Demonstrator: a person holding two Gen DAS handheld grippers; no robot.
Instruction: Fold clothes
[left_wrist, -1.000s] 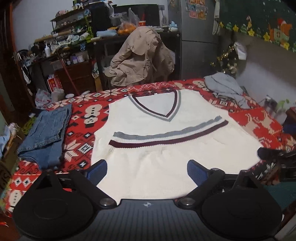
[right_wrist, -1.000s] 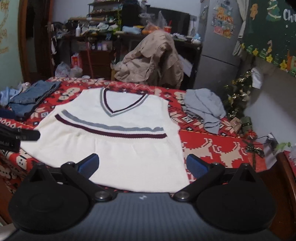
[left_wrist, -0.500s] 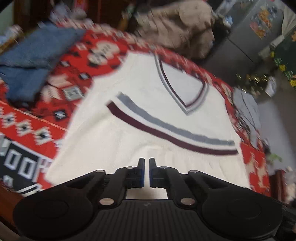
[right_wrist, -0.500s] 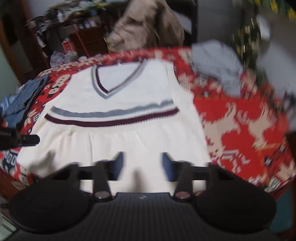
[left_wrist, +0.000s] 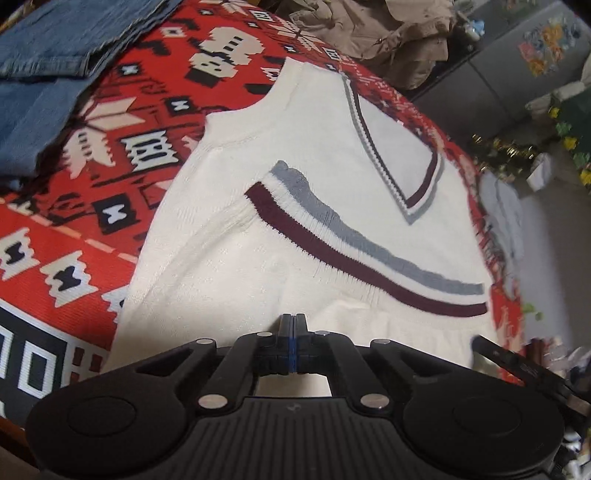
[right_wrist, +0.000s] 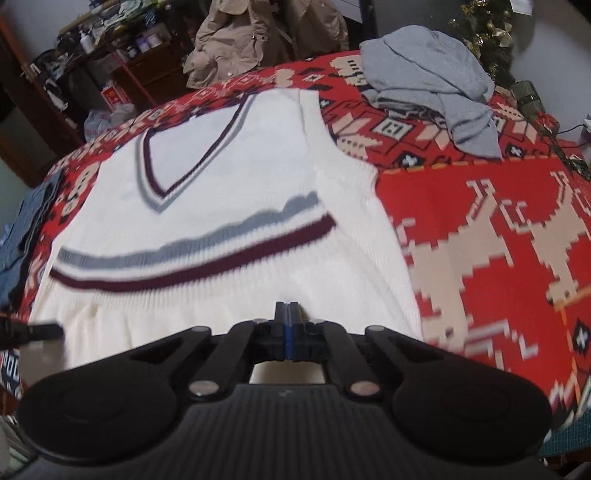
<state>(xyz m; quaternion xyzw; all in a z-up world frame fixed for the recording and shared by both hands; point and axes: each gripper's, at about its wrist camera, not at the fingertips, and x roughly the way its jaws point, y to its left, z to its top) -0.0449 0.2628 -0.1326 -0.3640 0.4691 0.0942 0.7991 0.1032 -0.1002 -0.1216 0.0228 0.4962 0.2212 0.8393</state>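
Observation:
A cream sleeveless V-neck vest (left_wrist: 295, 206) with a grey and a maroon chest stripe lies flat, front up, on a red patterned blanket (left_wrist: 92, 184). My left gripper (left_wrist: 293, 321) is shut and points down over the vest's lower left part, with no cloth seen between its pads. In the right wrist view the same vest (right_wrist: 229, 295) fills the middle. There my right gripper (right_wrist: 287, 310) is shut over the lower right part, near the side edge, and nothing shows in its jaws. Whether either tip touches the knit is hidden.
Folded blue jeans (left_wrist: 55, 55) lie on the blanket left of the vest. A crumpled grey garment (right_wrist: 436, 85) lies at the far right. A beige jacket (right_wrist: 251, 33) hangs on a chair behind the bed. Shelves and clutter stand further back.
Both grippers went from wide open to shut. Both dropped closer to the vest and tilted down; the left view rolled so the vest now runs diagonally.

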